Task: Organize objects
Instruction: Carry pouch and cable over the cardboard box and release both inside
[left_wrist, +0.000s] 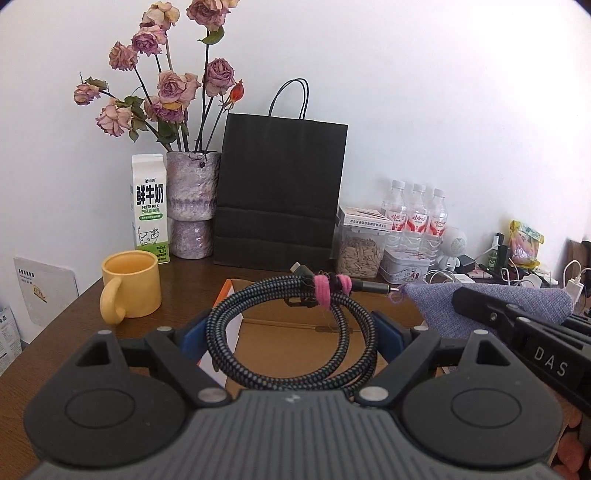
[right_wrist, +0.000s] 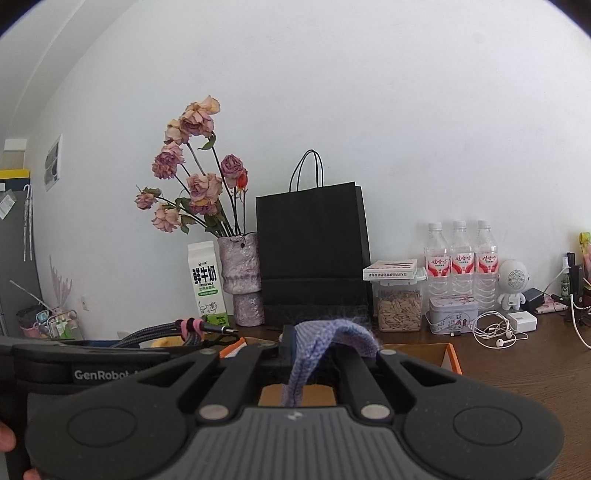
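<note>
A: We're looking at a plain white wall (right_wrist: 369, 92) straight ahead of the tool, evenly lit.
B: Yep, and under it we've got a dark brown wooden table (left_wrist: 66, 317). Off to the far left there's a grey cabinet (right_wrist: 14, 258).

Black-and-teal braided cable (left_wrist: 291, 332) (pink ties), lilac woven pouch (left_wrist: 491, 306), yellow mug (left_wrist: 131, 284), black bag (left_wrist: 280, 188).

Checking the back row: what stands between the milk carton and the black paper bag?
The mottled purple vase of dried roses stands between the milk carton and the black paper bag. Both wrist views show it.
</note>
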